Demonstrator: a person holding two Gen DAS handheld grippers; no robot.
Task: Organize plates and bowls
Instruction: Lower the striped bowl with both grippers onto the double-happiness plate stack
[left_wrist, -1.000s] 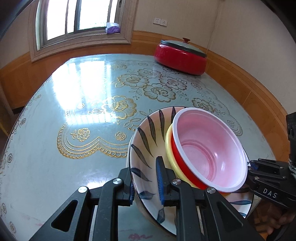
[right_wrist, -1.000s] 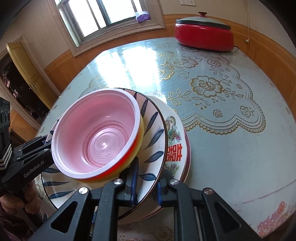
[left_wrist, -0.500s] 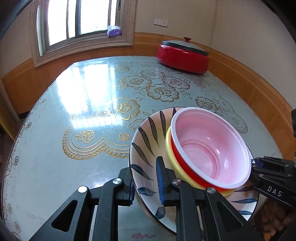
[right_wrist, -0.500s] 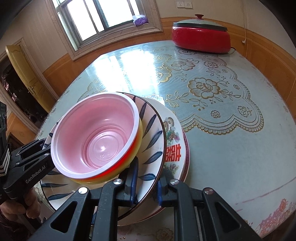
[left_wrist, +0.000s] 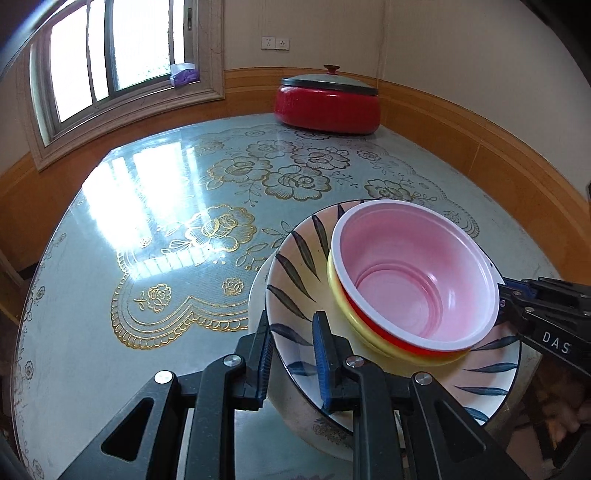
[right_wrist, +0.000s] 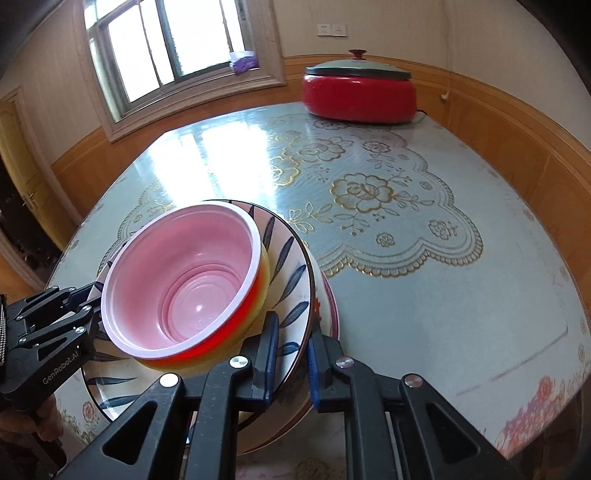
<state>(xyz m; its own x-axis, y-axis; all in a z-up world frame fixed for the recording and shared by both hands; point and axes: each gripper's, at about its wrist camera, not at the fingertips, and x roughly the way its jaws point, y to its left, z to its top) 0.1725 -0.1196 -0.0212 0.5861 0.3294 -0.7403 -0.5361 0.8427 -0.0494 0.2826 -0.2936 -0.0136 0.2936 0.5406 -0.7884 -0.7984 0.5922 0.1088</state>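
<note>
The left gripper (left_wrist: 291, 354) is clamped on the near rim of the leaf-patterned plate (left_wrist: 295, 273), one blue pad above the rim and one below. From the opposite side, the right gripper (right_wrist: 291, 354) pinches the same plate's rim; its jaws have just been closing, with the rim between them. Each gripper appears in the other's view at the far edge of the stack. On the plate sits a yellow bowl (left_wrist: 338, 295) with a red bowl (left_wrist: 369, 325) nested in it, the red one pink inside with a white rim. Under the leaf plate lies a white plate with a red character (right_wrist: 318, 308), and beneath that a plate with a dark red rim (right_wrist: 334, 314). The stack is at the near edge of the pale blue floral table (right_wrist: 424, 295). Far across it stands a red lidded pot (right_wrist: 358, 98), near the wall below the window (right_wrist: 177, 40).
</note>
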